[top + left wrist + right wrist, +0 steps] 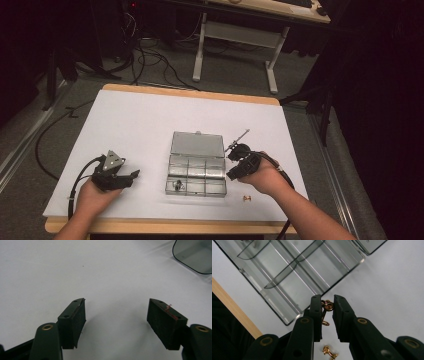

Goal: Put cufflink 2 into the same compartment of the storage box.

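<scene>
right gripper point(327, 305): jaws closed down on a small gold cufflink point(326, 307), pinched at its knotted head between the tips, stem hanging down between the jaws
cufflink position: lifted off the table, just beside the near corner of the clear compartment box point(294, 275), not inside any compartment
second cufflink point(329, 351): lies on the white table point(130, 130) below the right gripper, near the table's front edge, apart from the box
box: lid open, lying flat behind it; a small dark item point(177, 186) sits in the front-left compartment
left gripper point(116, 315): jaws wide apart, nothing between them, resting over bare table well left of the box
</scene>
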Demonstrator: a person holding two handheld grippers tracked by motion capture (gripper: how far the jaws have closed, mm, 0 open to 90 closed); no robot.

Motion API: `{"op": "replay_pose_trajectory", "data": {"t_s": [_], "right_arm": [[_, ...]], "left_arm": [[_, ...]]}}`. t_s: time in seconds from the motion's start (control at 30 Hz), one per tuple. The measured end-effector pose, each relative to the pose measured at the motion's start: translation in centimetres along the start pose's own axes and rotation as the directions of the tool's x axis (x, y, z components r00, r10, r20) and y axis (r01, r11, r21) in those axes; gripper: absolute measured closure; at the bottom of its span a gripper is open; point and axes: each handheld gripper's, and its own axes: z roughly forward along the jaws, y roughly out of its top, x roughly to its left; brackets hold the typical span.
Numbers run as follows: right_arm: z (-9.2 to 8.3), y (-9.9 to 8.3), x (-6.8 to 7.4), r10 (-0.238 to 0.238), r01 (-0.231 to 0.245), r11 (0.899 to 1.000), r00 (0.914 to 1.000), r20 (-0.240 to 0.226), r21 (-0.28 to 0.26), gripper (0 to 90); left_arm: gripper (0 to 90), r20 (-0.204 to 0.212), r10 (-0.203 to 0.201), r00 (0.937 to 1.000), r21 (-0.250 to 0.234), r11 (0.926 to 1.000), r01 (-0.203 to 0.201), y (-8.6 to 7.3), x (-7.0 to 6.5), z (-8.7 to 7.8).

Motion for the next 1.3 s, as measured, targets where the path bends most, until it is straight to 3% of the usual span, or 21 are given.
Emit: {"op": "replay_pose_trajectory", "data": {"t_s": [0.03, 0.2, 0.3, 0.7, 1.3], "right_arm": [[0.1, 0.1, 0.0, -0.028, 0.028, 1.0, 0.9996, 0.001, -0.012, 79.0], [0.4, 0.7, 0.9, -0.035, 0.035, 0.999, 0.9993, -0.015, -0.011, 78.9], [0.8, 0.9, 1.3, -0.075, 0.075, 0.997, 0.9971, -0.013, -0.015, 79.0], [2.4, 1.5, 2.7, -0.117, 0.117, 0.993, 0.9925, -0.036, -0.001, 78.9], [5.5, 1.5, 3.4, -0.132, 0.135, 0.99, 0.99, -0.05, 0.047, 78.8]], "left_arm": [[31.7, 0.0, -0.001, 1.0, 0.0, 1.0, 0.001, 0.0, 0.0, 0.0], [31.7, 0.001, -0.001, 1.0, 0.0, 1.0, 0.001, 0.0, 0.0, 0.0], [31.7, 0.001, 0.0, 1.0, 0.0, 1.0, 0.0, 0.0, 0.0, 0.0], [31.7, 0.002, 0.0, 1.0, 0.001, 1.0, 0.0, 0.0, 0.0, 0.0], [31.7, 0.0, 0.001, 1.0, 0.004, 1.0, -0.001, 0.0, 0.0, 0.0]]}}
